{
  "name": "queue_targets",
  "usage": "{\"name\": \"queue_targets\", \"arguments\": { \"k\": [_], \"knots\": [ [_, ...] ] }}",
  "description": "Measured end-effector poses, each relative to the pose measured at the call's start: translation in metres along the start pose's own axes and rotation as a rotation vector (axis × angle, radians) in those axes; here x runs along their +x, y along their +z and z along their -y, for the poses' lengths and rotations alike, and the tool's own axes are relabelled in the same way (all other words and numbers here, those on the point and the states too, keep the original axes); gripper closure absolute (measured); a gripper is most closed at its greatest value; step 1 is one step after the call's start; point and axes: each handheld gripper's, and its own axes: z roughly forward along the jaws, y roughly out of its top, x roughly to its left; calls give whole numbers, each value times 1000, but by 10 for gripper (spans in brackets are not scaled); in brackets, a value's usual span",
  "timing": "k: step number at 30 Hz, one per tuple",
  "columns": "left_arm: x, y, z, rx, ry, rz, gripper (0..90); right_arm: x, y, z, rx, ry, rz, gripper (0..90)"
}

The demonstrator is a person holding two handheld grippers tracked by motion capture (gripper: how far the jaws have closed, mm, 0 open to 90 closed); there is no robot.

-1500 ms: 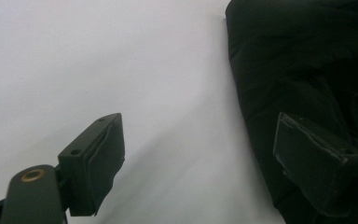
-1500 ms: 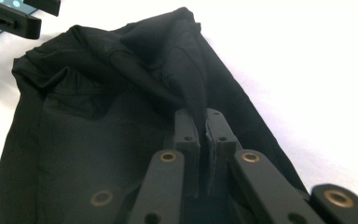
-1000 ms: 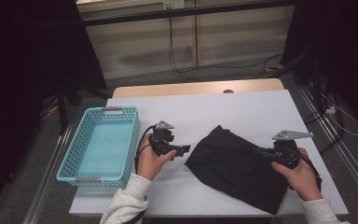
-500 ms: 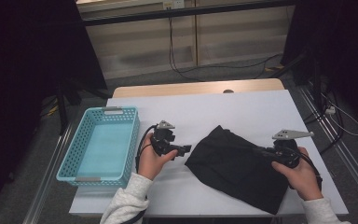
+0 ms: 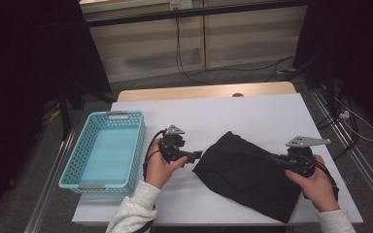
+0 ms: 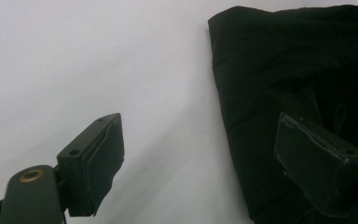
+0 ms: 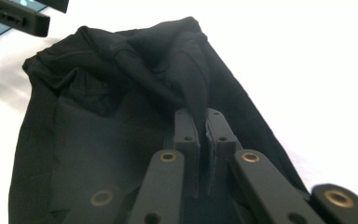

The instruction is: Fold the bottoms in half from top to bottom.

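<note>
A black cloth (image 5: 252, 177) lies rumpled on the white table (image 5: 252, 116), towards its right front. My right gripper (image 5: 272, 159) is over the cloth's right part and is shut on a pinched ridge of the black cloth (image 7: 186, 79), which rises to the jaws in the right gripper view. My left gripper (image 5: 197, 155) is held level at the cloth's left edge, open, with the edge of the black cloth (image 6: 279, 74) lying ahead of its right pad (image 6: 317, 163) and bare table ahead of its left pad (image 6: 95, 163).
A light blue plastic basket (image 5: 85, 150) stands at the table's left side, with nothing in it. A wooden strip (image 5: 204, 91) runs along the table's far edge. Cables lie on the floor beyond and to the right of the table.
</note>
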Motion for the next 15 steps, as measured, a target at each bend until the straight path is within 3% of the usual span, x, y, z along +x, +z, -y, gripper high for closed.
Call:
{"name": "queue_targets", "arguments": {
  "k": [3, 10, 15],
  "knots": [
    [1, 0, 0, 2, 1, 10, 160, 0, -2, -1, -7, 3, -5, 851],
    [-1, -1, 1, 1, 5, 10, 160, -1, -26, -5, -16, 19, 3, 851],
    [-4, 3, 5, 17, 0, 21, 163, -13, -19, 16, 63, 45, 11, 848]
  ]
}}
